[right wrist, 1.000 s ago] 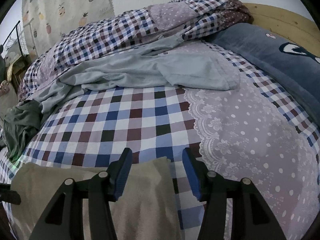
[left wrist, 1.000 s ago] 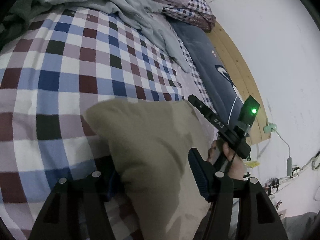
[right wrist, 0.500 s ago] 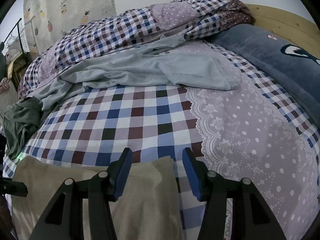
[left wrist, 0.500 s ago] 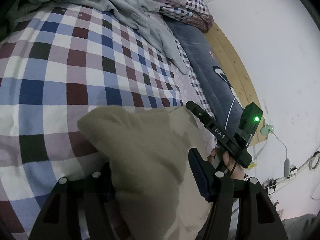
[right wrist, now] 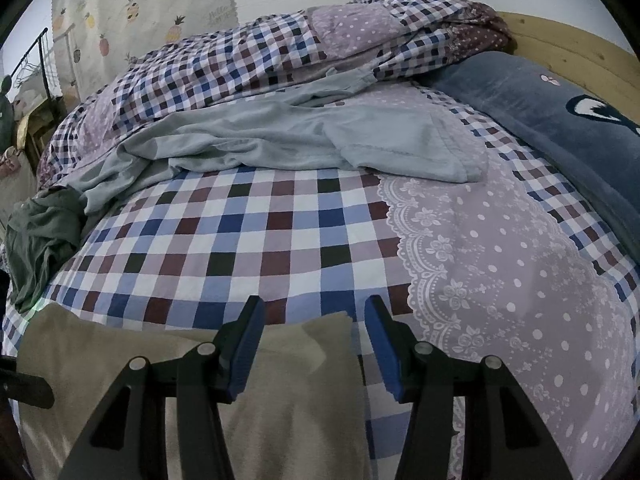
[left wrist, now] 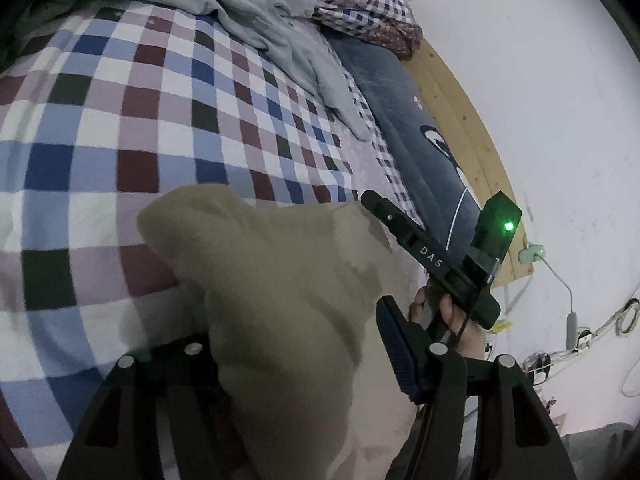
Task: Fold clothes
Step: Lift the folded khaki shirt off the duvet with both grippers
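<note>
A tan cloth (left wrist: 280, 300) lies on the checked bed sheet (left wrist: 120, 140) near its front edge. In the left wrist view it bulges up between my left gripper's (left wrist: 296, 344) wide-apart fingers and hides the left finger; the gripper is open. A hand holds my right gripper (left wrist: 380, 210) at the cloth's far corner. In the right wrist view my right gripper (right wrist: 314, 320) is open, and the corner of the tan cloth (right wrist: 304, 380) lies between and under its blue pads. A dark part of the left gripper (right wrist: 24, 384) shows at the left edge.
A pale grey-green garment (right wrist: 320, 140) sprawls across the bed's far half, with a dark green one (right wrist: 36, 232) bunched at the left. A folded checked quilt (right wrist: 280, 52) lies behind, and a blue pillow (right wrist: 560, 120) lies against the wooden headboard (left wrist: 468, 128). Cables (left wrist: 572, 320) hang on the wall.
The left wrist view has sunk a little closer to the sheet, and the tan cloth bulges higher over the left finger. The right wrist view has barely shifted. Both grippers stay open.
</note>
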Tool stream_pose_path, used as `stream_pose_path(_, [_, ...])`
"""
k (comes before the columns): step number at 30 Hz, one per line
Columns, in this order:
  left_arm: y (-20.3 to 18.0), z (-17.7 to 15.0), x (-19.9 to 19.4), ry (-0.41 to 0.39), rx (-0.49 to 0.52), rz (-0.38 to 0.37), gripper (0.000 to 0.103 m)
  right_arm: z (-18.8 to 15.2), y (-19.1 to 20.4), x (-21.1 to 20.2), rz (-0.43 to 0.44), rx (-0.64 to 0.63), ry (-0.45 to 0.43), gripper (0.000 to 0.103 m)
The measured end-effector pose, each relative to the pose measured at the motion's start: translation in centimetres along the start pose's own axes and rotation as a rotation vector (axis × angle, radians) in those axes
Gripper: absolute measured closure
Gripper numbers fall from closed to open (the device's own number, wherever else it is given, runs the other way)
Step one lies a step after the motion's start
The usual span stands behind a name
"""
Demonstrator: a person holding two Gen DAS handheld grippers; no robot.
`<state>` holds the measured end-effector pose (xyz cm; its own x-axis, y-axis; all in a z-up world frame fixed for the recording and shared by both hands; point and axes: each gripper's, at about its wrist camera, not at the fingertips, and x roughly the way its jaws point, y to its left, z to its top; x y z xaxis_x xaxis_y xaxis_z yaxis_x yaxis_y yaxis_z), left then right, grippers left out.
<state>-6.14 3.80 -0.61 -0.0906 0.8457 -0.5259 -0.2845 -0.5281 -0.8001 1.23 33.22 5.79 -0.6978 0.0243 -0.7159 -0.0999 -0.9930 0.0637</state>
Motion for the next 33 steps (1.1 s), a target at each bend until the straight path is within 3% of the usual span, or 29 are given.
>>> stream_pose_path(2, [0.6,0.1,-0.3,-0.017,-0.038,-0.019,0.07,0.0,0.0,-0.4,-0.011,-0.001,-0.014,0.048])
stream_pose_path(11, [-2.0,0.0,-2.0,-0.07,0.019,-0.072,0.076,-2.0,3.4,-6.9,-0.024,-0.027,-0.141,0.047])
stream_pose_path(18, [-5.1,0.0,-3.8,-0.071,0.112,-0.05,0.077,-10.3,12.3,-14.4,-0.031,-0.091,-0.221,0.046])
stream_pose_path(21, [-5.9,0.1,-4.5,-0.082,0.138,-0.053,0.078,-14.7,16.7,-16.4,-0.045,-0.138,-0.239,0.031])
stream_pose_path(23, [-6.4,0.0,-4.6,-0.083,0.145,-0.056,0.079,-17.1,19.4,-16.8,-0.062,-0.195,-0.247,0.028])
stream_pose_path(26, [-7.1,-0.3,-5.4,-0.086,0.162,-0.047,0.08,-19.9,23.0,-16.2,-0.172,-0.3,-0.256,0.027])
stream_pose_path(33, [-8.1,-1.0,-7.4,-0.111,0.194,-0.04,0.082,-21.7,26.2,-13.0,-0.476,-0.328,-0.226,0.027])
